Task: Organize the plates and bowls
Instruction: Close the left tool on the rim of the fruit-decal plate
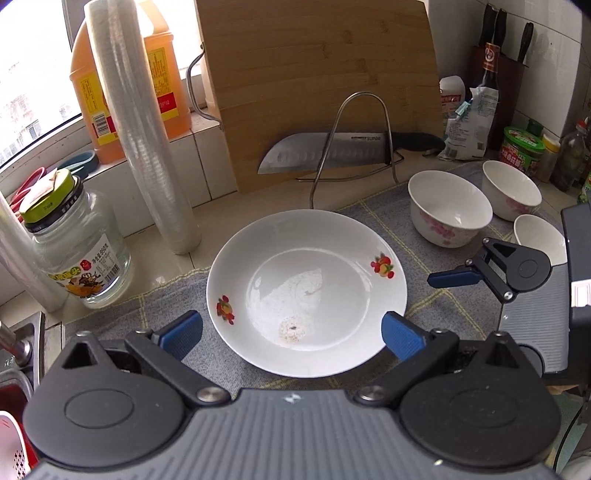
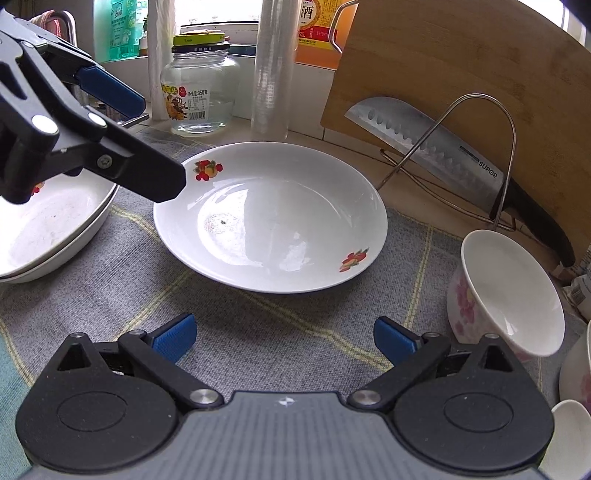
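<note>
The plate (image 1: 306,291) lies flat on the grey cloth (image 1: 436,306), at twelve o'clock from the left gripper (image 1: 291,332), whose jaws gape wide, holding nothing. The right gripper (image 2: 282,338), equally wide and empty, hovers short of it. Bowls (image 1: 448,208) stand at two o'clock. Best slide one finger under the near rim before closing.

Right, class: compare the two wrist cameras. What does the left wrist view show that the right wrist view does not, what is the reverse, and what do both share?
Only the left wrist view shows the knife block with its black handles, the green-lidded tub and a red basket by the sink.

Only the right wrist view shows the stacked plates at the left and a green detergent bottle on the sill.

Both show the fruit-patterned plate on the grey cloth, the knife in its wire rack, the glass jar, pink-flowered bowls and both open claws.
</note>
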A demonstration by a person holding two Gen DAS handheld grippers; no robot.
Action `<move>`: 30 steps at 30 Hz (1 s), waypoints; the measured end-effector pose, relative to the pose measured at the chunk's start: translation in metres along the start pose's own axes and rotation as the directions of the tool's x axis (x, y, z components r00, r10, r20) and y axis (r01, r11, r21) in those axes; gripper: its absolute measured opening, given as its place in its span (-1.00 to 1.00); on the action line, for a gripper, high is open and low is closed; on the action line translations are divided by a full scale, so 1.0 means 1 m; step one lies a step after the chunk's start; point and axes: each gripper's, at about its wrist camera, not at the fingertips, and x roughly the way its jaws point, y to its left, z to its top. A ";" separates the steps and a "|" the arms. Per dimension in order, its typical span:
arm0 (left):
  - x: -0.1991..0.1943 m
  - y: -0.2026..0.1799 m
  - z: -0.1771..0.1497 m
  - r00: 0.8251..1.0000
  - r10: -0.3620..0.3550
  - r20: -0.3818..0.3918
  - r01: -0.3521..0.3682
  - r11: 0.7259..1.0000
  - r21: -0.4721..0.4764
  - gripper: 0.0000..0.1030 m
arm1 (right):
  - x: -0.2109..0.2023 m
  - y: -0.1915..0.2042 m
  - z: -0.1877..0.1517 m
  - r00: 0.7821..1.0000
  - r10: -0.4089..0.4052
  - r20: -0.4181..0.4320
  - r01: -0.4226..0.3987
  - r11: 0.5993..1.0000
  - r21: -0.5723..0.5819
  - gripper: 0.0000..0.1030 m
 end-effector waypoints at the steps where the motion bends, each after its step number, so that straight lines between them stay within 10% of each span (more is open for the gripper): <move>1: 0.003 0.002 0.003 1.000 0.000 -0.003 0.000 1.000 0.003 0.98 | 0.002 0.000 0.001 1.000 0.003 -0.002 -0.003 1.000 0.005 1.00; 30: 0.102 0.045 0.048 0.984 -0.115 -0.133 0.116 0.993 0.003 0.96 | 0.026 -0.012 0.005 0.998 0.049 0.031 -0.050 0.998 0.050 1.00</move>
